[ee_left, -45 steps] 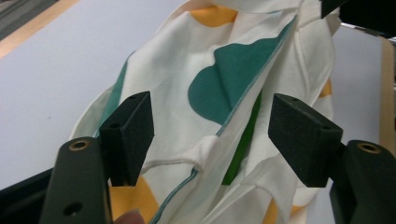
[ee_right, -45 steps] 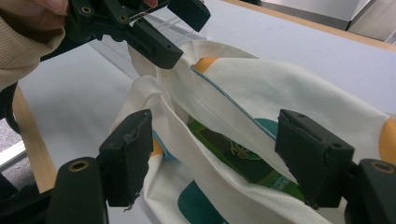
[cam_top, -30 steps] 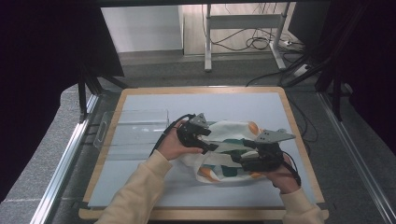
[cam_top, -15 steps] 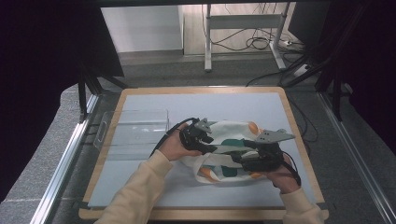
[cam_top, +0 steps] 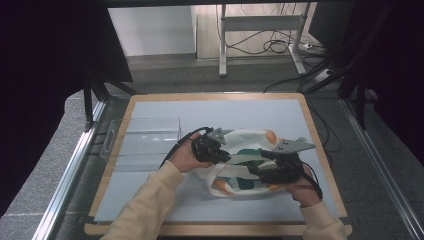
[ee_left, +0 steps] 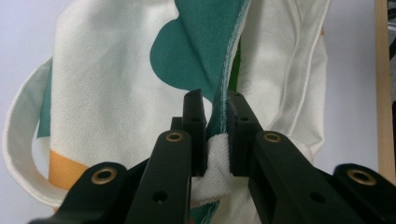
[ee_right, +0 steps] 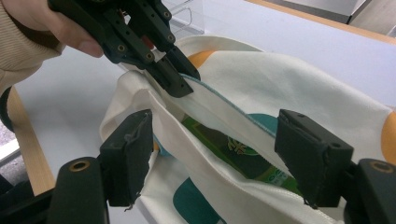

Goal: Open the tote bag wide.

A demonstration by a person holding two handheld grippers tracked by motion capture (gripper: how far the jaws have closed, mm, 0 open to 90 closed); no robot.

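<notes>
Left tongs (ee_left: 215,109), just closing, pinch the bag's (cam_top: 250,145) rim on the surface (cam_top: 165,107). Right tongs (ee_right: 215,158) gape wide at its mouth. A green packet (ee_right: 233,149) lies inside.

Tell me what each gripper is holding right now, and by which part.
The left gripper, its jaws just closed, pinches the tote bag by its opening's rim. The right gripper stands open, holding nothing.

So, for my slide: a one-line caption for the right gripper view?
Left gripper pinches the cloth bag's rim while the right gripper's open jaws straddle its mouth, a green packet inside.
</notes>
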